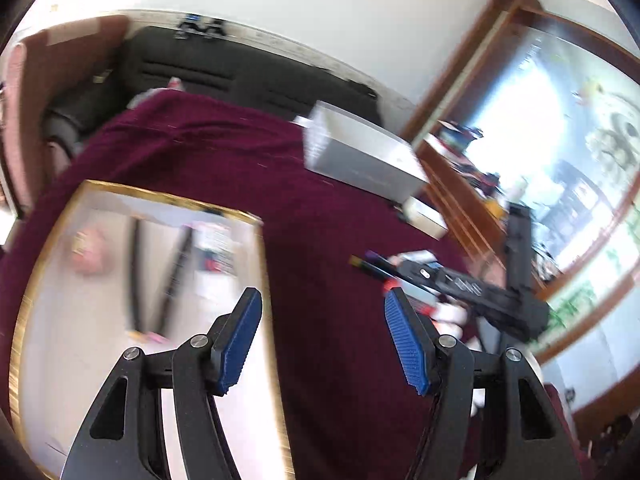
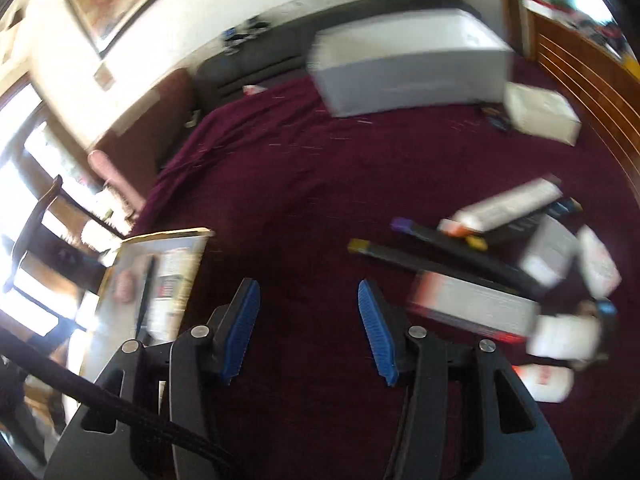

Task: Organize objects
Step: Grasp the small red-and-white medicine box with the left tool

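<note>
A gold-rimmed tray (image 1: 256, 264) lies on the maroon cloth at the left, with pens and small packets on it; it also shows in the right wrist view (image 2: 200, 248). A heap of boxes, long dark tubes and white bottles (image 2: 500, 264) lies on the cloth at the right. My left gripper (image 1: 322, 312) is open and empty, above the tray's right edge. My right gripper (image 2: 308, 300) is open and empty, over bare cloth between the tray and the heap. The other gripper (image 1: 480, 296) shows in the left wrist view over the heap. Both views are blurred.
A large white box (image 2: 408, 64) and a small white box (image 2: 540, 114) stand at the far side of the cloth. A dark sofa (image 1: 224, 68) runs along the wall. A wooden slatted frame (image 2: 588, 80) borders the right side.
</note>
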